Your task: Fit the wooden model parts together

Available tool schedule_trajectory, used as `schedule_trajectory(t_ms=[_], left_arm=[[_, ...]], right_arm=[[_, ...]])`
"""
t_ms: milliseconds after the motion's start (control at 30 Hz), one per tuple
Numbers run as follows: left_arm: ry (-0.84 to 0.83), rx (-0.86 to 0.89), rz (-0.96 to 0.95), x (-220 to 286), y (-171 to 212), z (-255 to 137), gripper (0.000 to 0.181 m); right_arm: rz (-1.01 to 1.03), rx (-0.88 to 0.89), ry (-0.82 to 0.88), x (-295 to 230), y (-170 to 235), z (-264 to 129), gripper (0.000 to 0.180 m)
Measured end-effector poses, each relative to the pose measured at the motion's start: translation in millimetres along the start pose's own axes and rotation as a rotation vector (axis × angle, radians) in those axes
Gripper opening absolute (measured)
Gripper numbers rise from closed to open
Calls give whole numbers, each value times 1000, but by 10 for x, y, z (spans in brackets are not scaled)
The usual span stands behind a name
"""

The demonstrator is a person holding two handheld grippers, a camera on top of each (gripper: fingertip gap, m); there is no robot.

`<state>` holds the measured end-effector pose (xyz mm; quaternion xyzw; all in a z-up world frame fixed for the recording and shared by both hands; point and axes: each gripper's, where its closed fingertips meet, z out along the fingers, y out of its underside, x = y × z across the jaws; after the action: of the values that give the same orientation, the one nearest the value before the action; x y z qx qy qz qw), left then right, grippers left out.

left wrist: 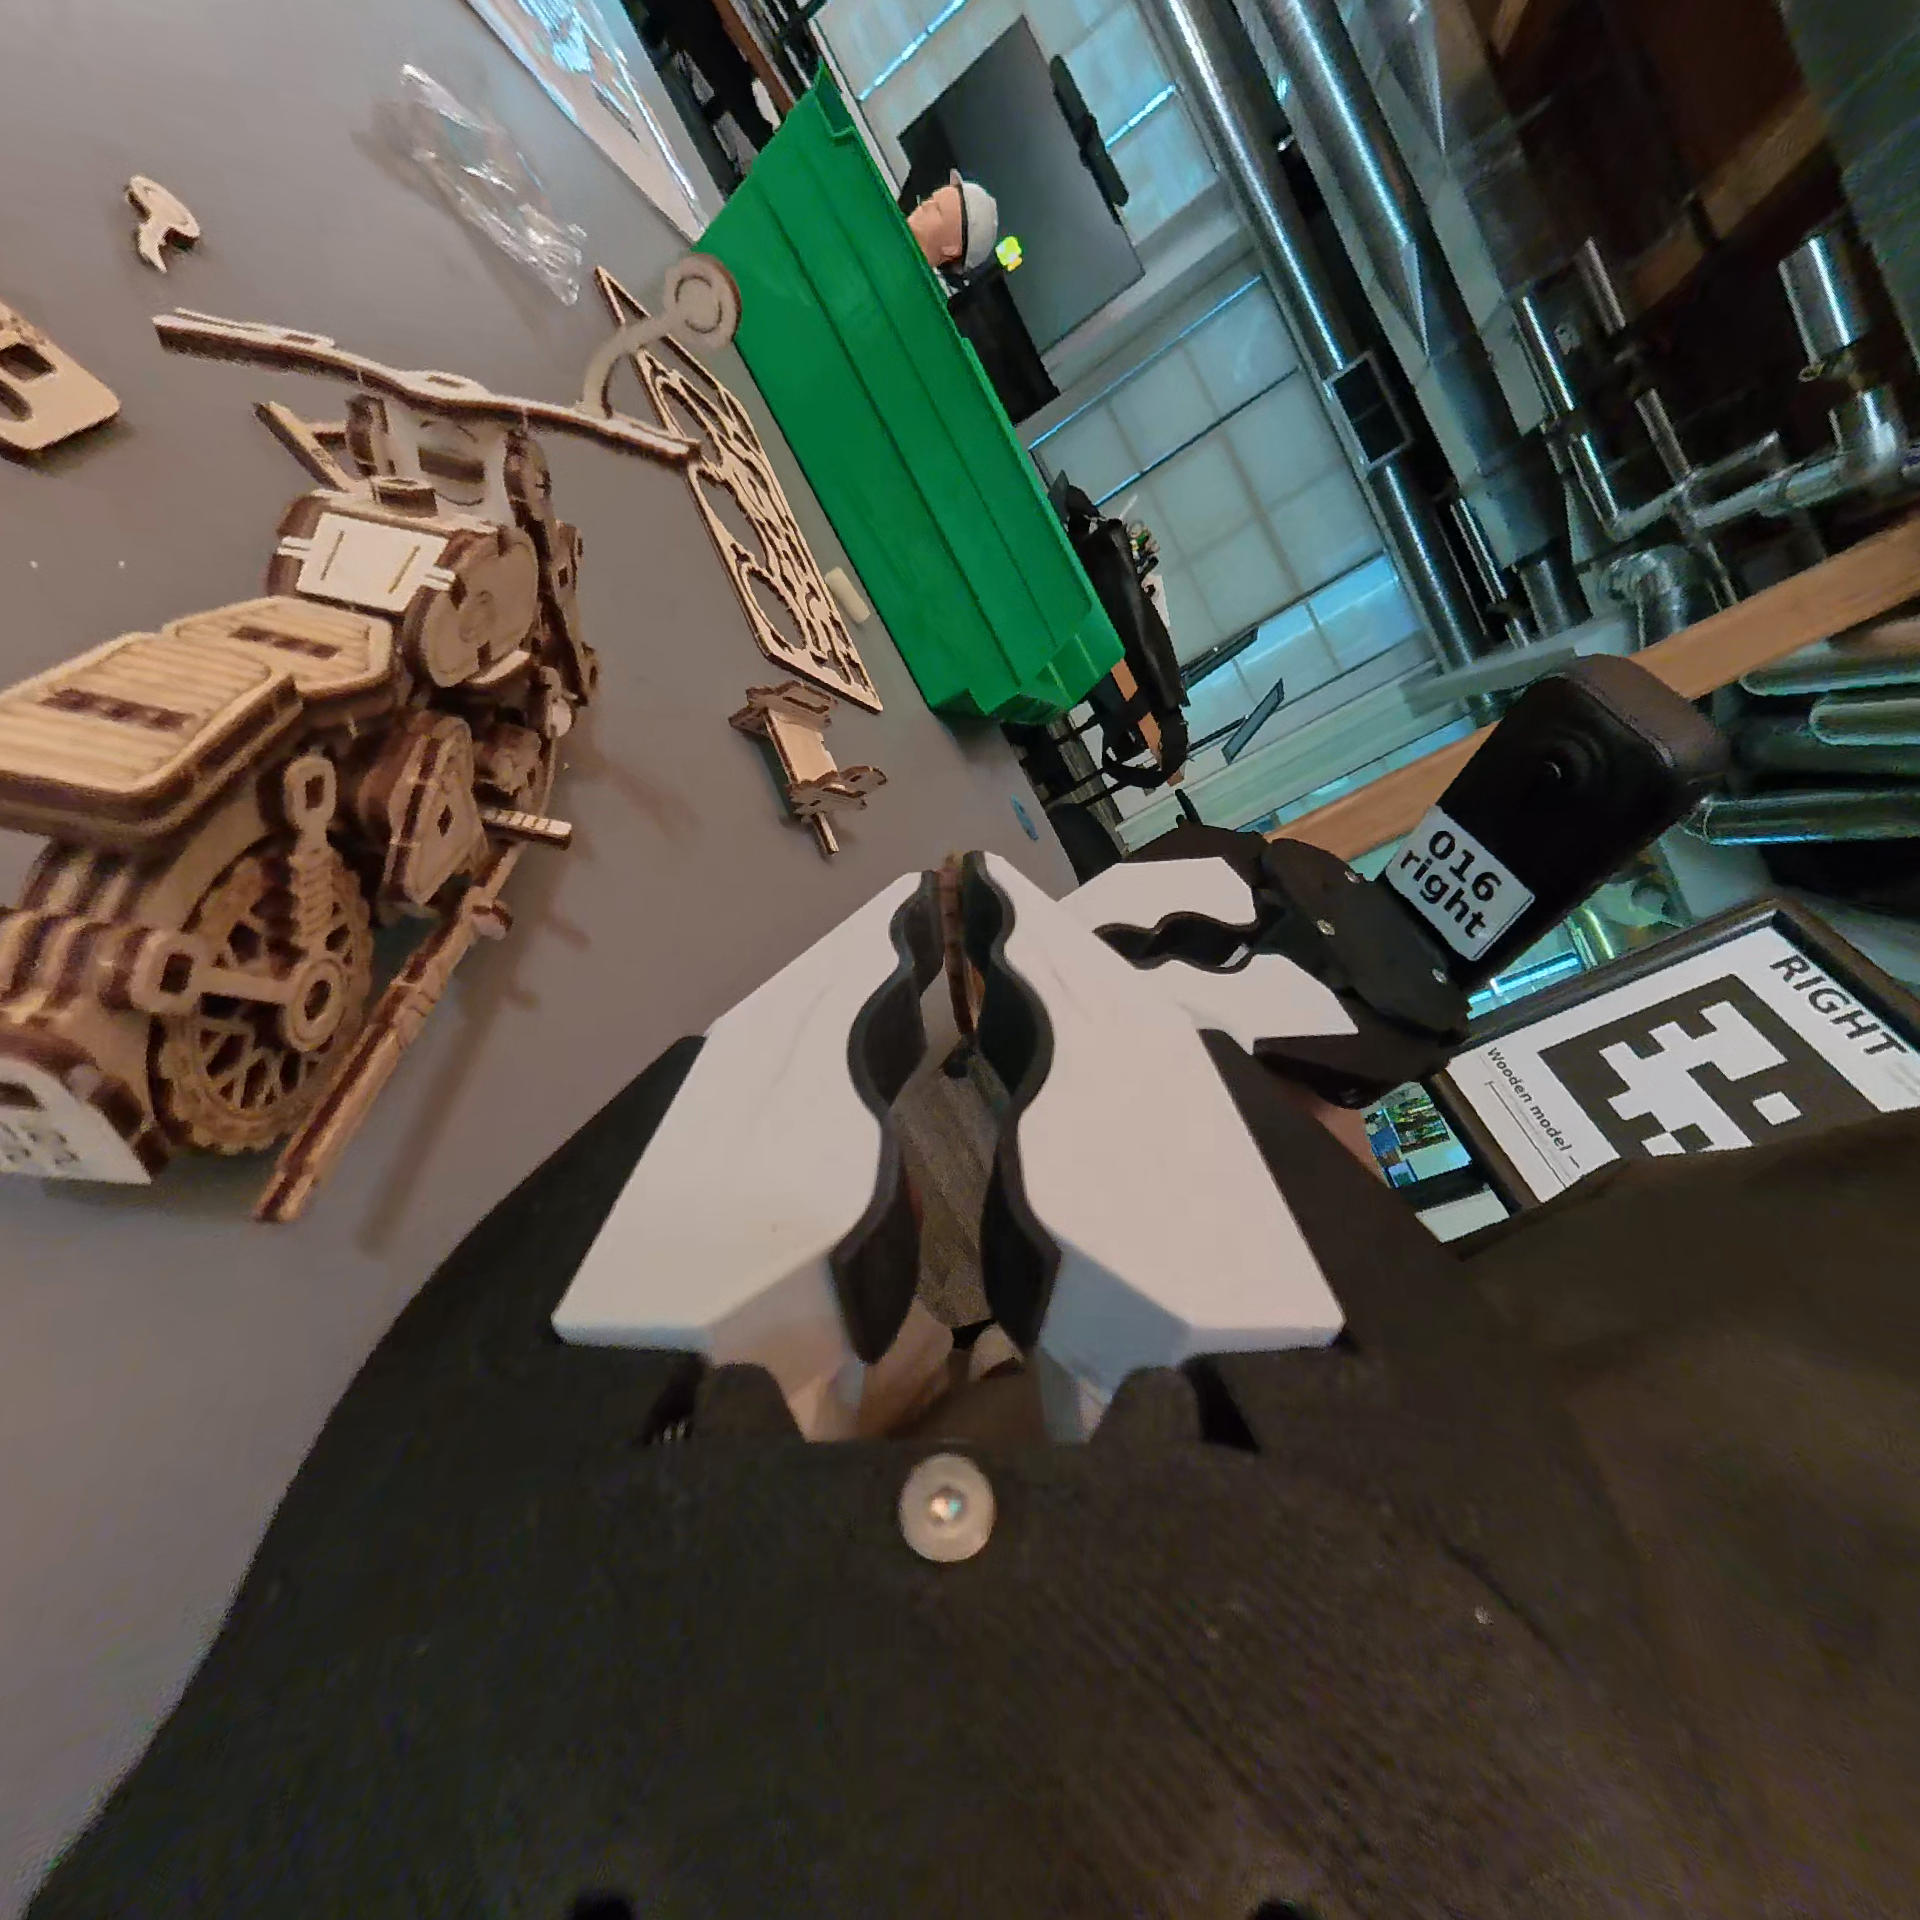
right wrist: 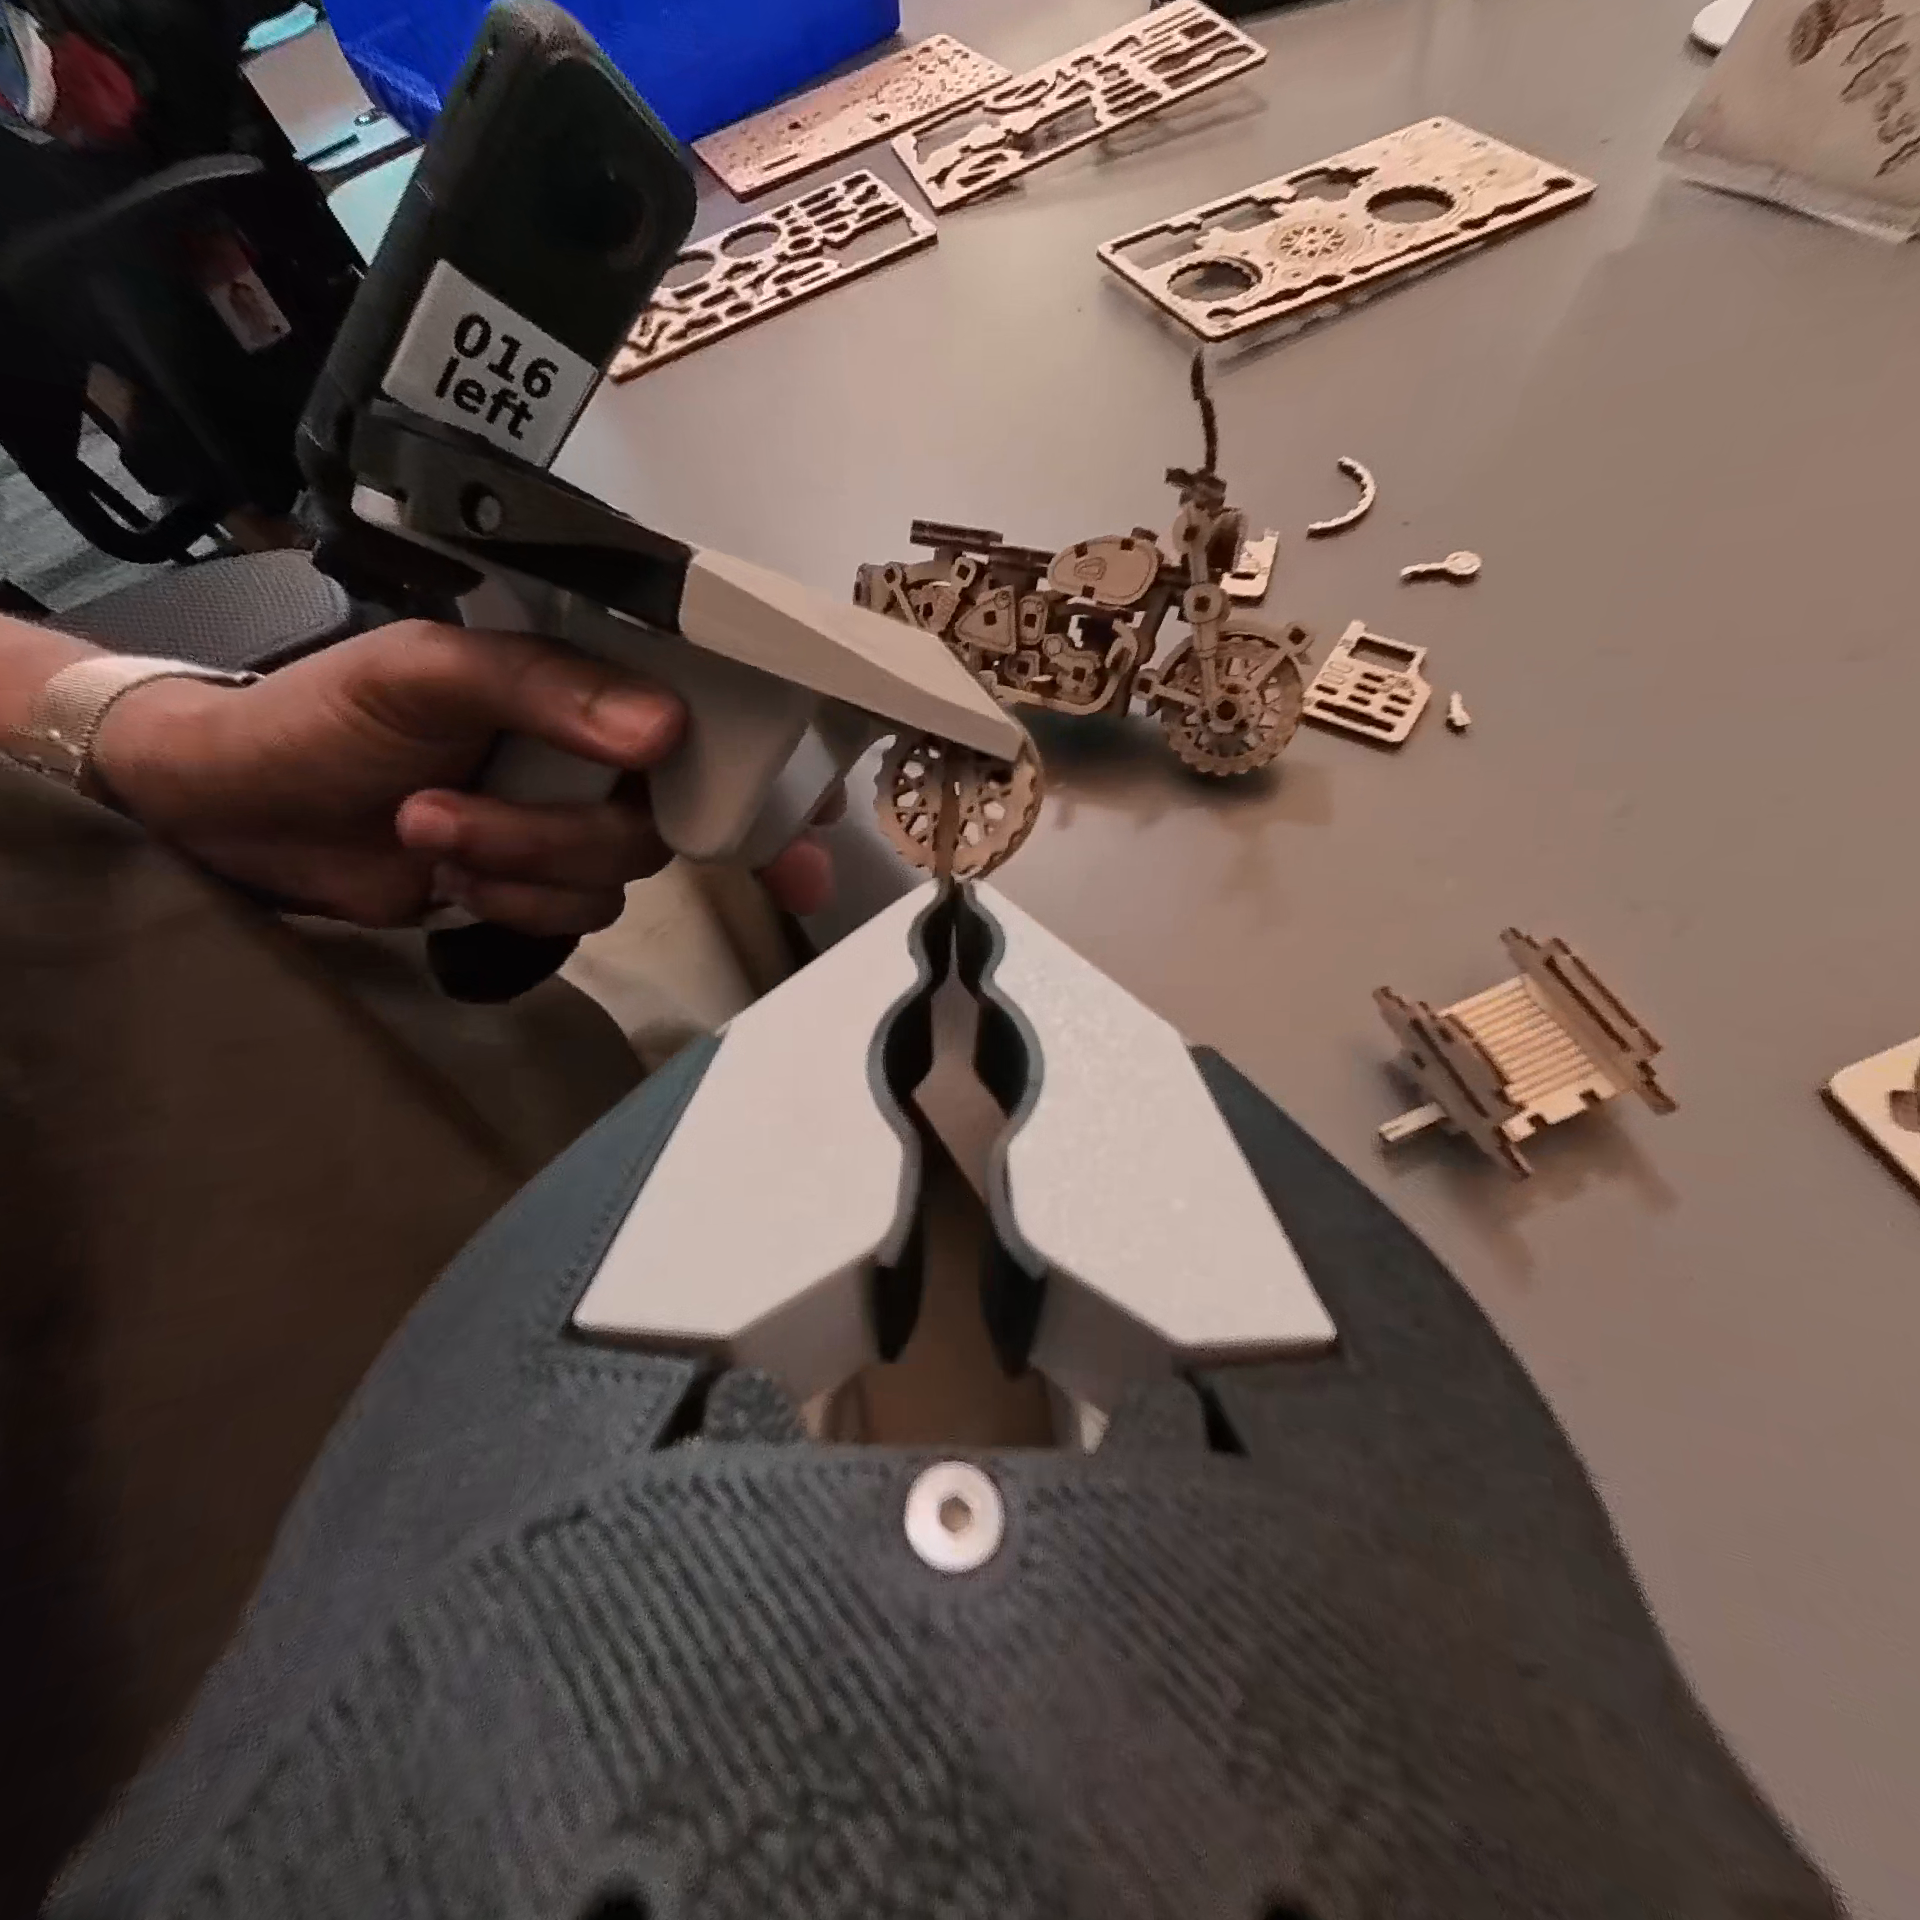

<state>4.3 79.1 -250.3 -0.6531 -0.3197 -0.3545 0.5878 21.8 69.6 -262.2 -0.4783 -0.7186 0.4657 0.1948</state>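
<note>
My left gripper (left wrist: 954, 864) is shut on a small wooden spoked wheel (left wrist: 958, 977), seen edge-on between its pads. In the right wrist view the left gripper (right wrist: 1010, 743) holds the wheel (right wrist: 956, 805) by its upper rim above the table. My right gripper (right wrist: 948, 896) is shut on a thin wooden piece (right wrist: 943, 868) that reaches up into the wheel's hub. The right gripper also shows in the left wrist view (left wrist: 1117, 930), just right of my left fingers. The partly built wooden motorcycle (right wrist: 1091, 644) stands on the grey table beyond; it also shows in the left wrist view (left wrist: 291, 727).
A small ribbed wooden subassembly (right wrist: 1517, 1049) lies at the right. Several punched part sheets (right wrist: 1340, 239) lie at the back, with loose small pieces (right wrist: 1361, 681) beside the motorcycle. A green bin (left wrist: 904, 436) and a clear plastic bag (left wrist: 488, 177) sit at the table's far side. A hand (right wrist: 416, 758) holds the left gripper. Less than 4 cm separates the two grippers' tips. My left tips are roughly 7 cm from the partly built wooden motorcycle (right wrist: 1091, 644). Look for it in the left wrist view (left wrist: 550, 728) too.
</note>
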Motion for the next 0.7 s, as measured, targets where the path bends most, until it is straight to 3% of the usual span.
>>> schedule_trajectory(t_ms=[200,400,533,700], left_arm=[[30,11,1,50,-14,10,4],[91,36,68,222,-113,-5,4],[103,57,57,222,-160,-45,4],[164,60,53,290,-192,-79,4]], right_arm=[[209,66,-122,-22,-42,-25,0],[487,166,-393,-231,-170,-9,0],[452,165,-379,-228,-165,-17,5],[530,313,-369,-2,-334,-178,14]])
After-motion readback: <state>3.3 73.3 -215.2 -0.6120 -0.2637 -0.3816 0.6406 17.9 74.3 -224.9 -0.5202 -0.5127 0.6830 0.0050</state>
